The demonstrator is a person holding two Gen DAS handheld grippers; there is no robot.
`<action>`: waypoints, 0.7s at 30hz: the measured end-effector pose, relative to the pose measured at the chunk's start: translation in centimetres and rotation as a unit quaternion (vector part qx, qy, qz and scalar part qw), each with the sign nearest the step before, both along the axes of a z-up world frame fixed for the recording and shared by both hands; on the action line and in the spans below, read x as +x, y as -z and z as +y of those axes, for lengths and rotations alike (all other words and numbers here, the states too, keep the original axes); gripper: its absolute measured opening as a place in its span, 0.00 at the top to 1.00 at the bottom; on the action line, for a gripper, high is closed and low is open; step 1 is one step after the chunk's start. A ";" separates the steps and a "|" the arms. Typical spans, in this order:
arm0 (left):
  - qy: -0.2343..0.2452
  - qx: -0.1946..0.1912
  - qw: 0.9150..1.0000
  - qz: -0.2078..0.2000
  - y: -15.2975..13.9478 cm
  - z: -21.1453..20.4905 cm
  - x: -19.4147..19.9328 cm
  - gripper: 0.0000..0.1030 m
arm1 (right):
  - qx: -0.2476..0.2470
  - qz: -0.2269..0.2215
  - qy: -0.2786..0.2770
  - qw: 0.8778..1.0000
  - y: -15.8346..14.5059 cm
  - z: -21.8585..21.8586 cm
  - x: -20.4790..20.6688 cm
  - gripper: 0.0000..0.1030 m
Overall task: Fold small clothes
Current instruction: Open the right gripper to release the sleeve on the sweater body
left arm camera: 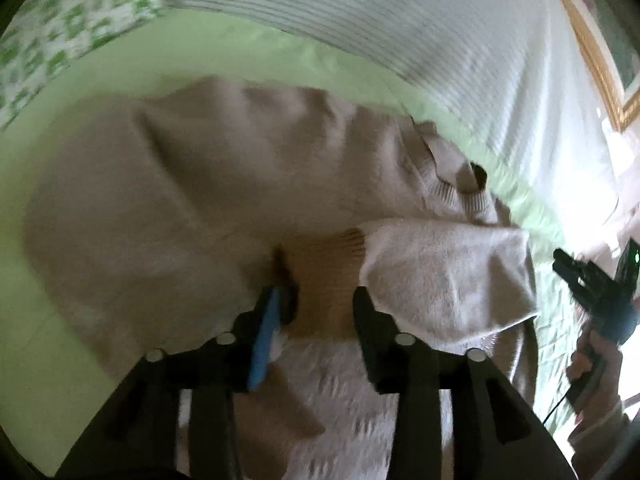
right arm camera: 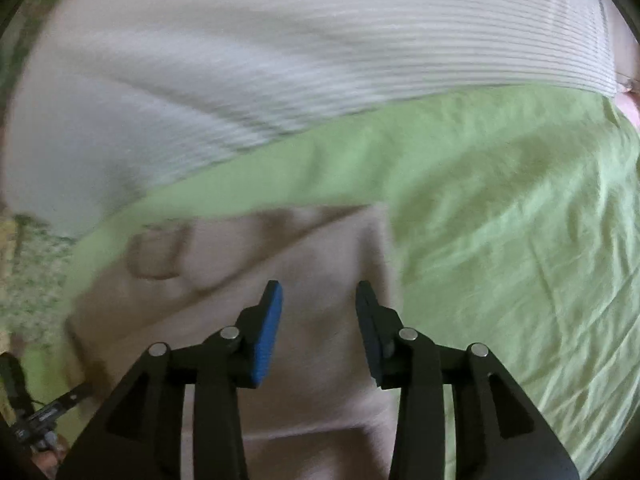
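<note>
Beige knit, soft and a little fuzzy: the sweater [left arm camera: 192,184] lies spread across a green sheet [left arm camera: 248,60] on the bed, its body toward the left of the left wrist view, its ribbed collar [left arm camera: 460,192] farther right, and a paler sleeve [left arm camera: 448,272] folded over its front. The sleeve ends in a darker tan ribbed cuff [left arm camera: 324,280]. No label or writing can be read on it; both views are blurred.

The left hand-held gripper [left arm camera: 320,304] has its jaws spread, the cuff lying between the blue pad and the black one; whether either pad presses on it I cannot tell. At the right edge of that view a hand [left arm camera: 596,364] holds the right hand-held gripper [right arm camera: 319,300]. In its own camera its jaws stand apart with nothing pinched, above the plain beige cloth near the sweater's right edge.

Behind the sweater lies a white, grey-striped cover [left arm camera: 360,8]. A green-patterned cloth [left arm camera: 60,32] shows at far left, and a gilt picture frame [left arm camera: 600,68] at far right.
</note>
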State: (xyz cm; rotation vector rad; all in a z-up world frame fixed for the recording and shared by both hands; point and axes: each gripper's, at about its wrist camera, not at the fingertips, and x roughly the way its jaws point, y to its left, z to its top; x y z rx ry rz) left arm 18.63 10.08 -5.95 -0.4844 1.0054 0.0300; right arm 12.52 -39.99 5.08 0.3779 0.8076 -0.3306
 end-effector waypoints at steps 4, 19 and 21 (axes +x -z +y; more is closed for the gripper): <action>-0.041 -0.021 0.999 -0.001 -0.7 3.2 -4.0 0.55 | 0.049 -0.011 -0.068 0.996 0.2 5.4 -0.9 0.62; -0.134 -0.019 0.991 0.026 0.5 11.5 -10.3 0.49 | 0.172 0.074 -0.256 0.948 10.0 24.9 2.5 0.61; -0.140 -0.034 0.989 0.031 1.0 12.3 -10.2 0.46 | 0.170 0.082 -0.265 0.946 10.4 25.7 2.7 0.61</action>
